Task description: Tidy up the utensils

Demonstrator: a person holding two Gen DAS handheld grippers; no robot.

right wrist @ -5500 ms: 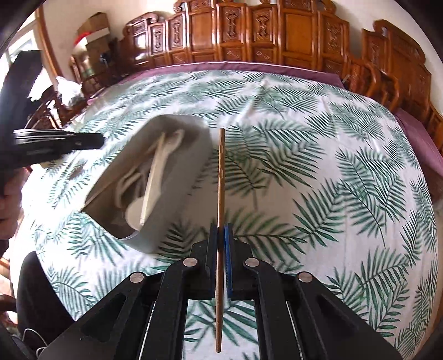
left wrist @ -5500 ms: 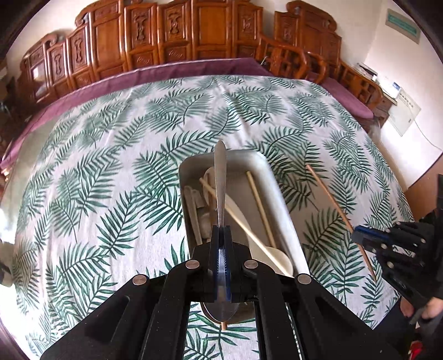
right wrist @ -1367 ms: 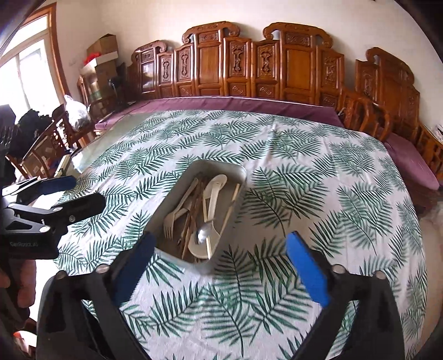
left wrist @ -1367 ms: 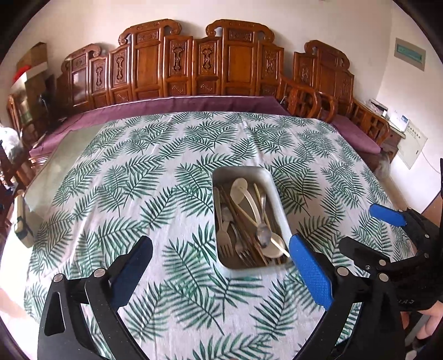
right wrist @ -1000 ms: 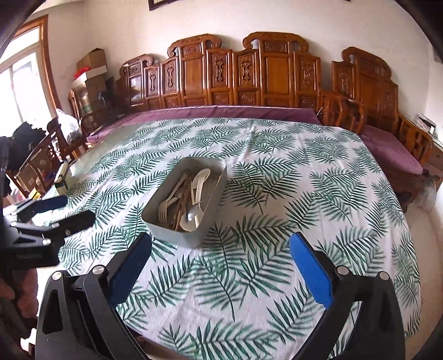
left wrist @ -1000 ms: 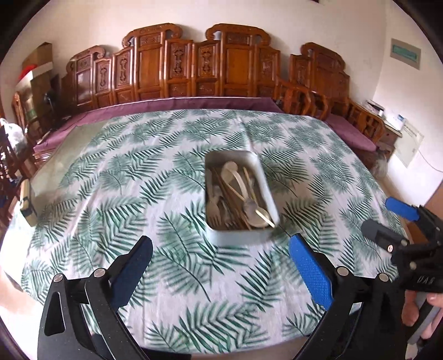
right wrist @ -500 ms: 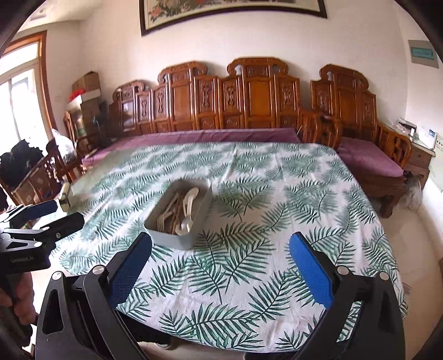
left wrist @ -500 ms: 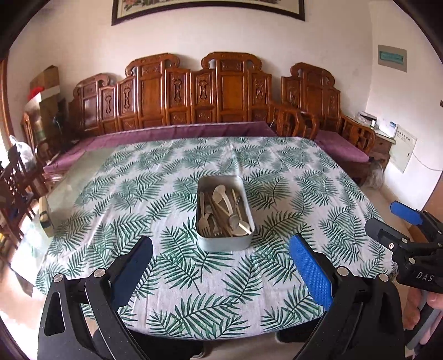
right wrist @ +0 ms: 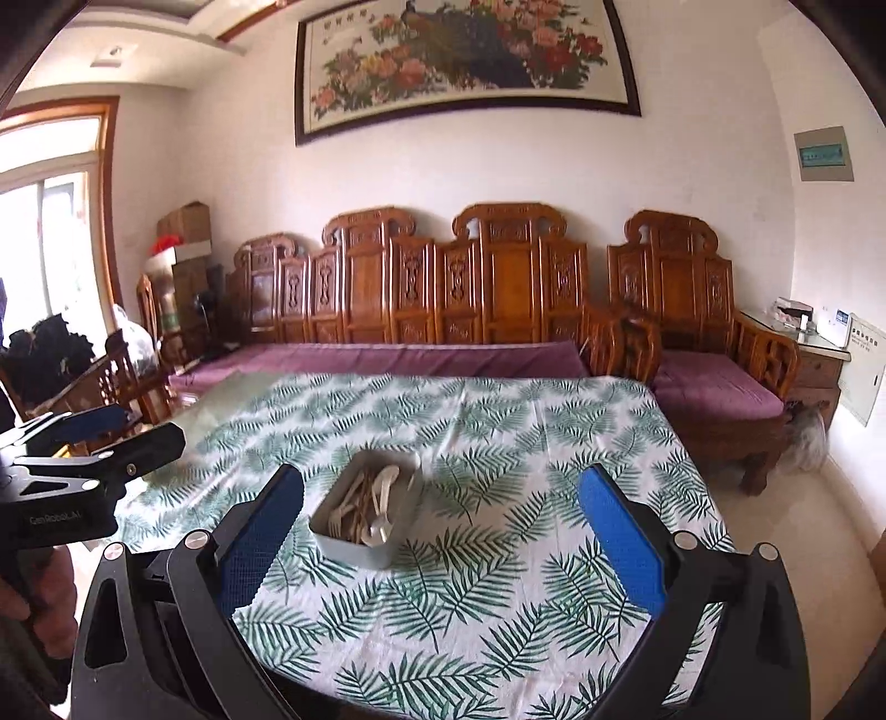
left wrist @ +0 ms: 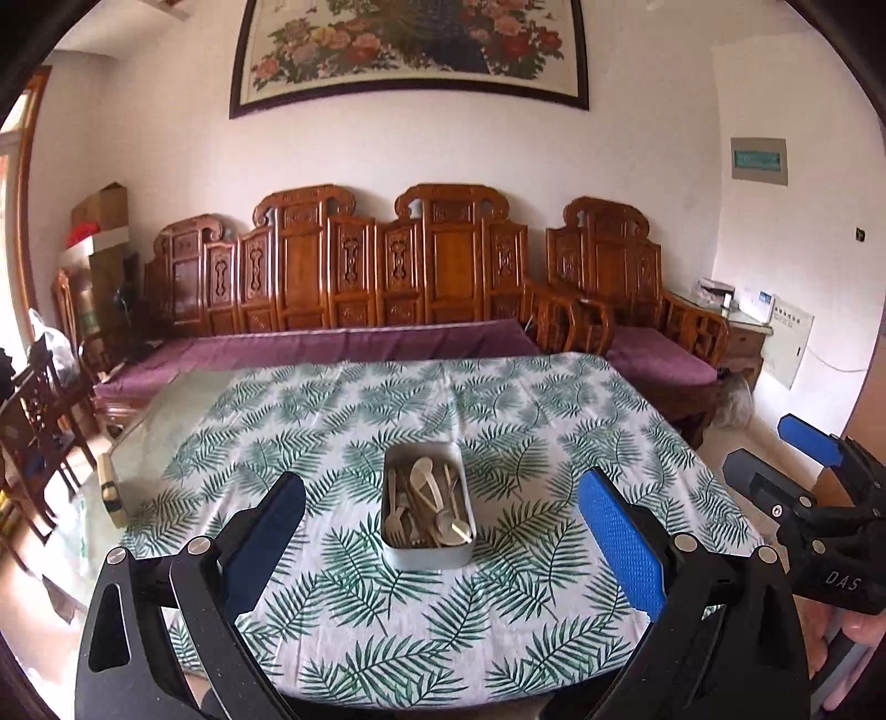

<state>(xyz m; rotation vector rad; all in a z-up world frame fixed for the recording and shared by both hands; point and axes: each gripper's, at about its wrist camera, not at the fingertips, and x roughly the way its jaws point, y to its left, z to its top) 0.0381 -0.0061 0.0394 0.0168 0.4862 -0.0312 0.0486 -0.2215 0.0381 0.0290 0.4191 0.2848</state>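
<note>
The left gripper (left wrist: 440, 526) is being held above the near edge of the bench (left wrist: 343, 603), its jaws spread wide and gripping nothing. The right gripper (right wrist: 440, 523) is being held alongside it in the same manner, jaws wide apart and empty. A grey tin (left wrist: 427, 548) is sitting near the middle of the bench on a leaf-patterned cloth (left wrist: 554, 421), well apart from both grippers. The utensils (left wrist: 423, 512) are lying inside the tin, pale spoons and forks being piled together with wooden sticks; the single pieces are too small to be told apart with certainty. In the right wrist view the tin (right wrist: 354, 545) is being seen at an angle, with the left gripper (right wrist: 99, 437) showing at the left edge. A carved wooden sofa (left wrist: 382, 277) with purple cushions is standing behind the bench, and a flower painting (left wrist: 410, 50) is hanging above it.
</note>
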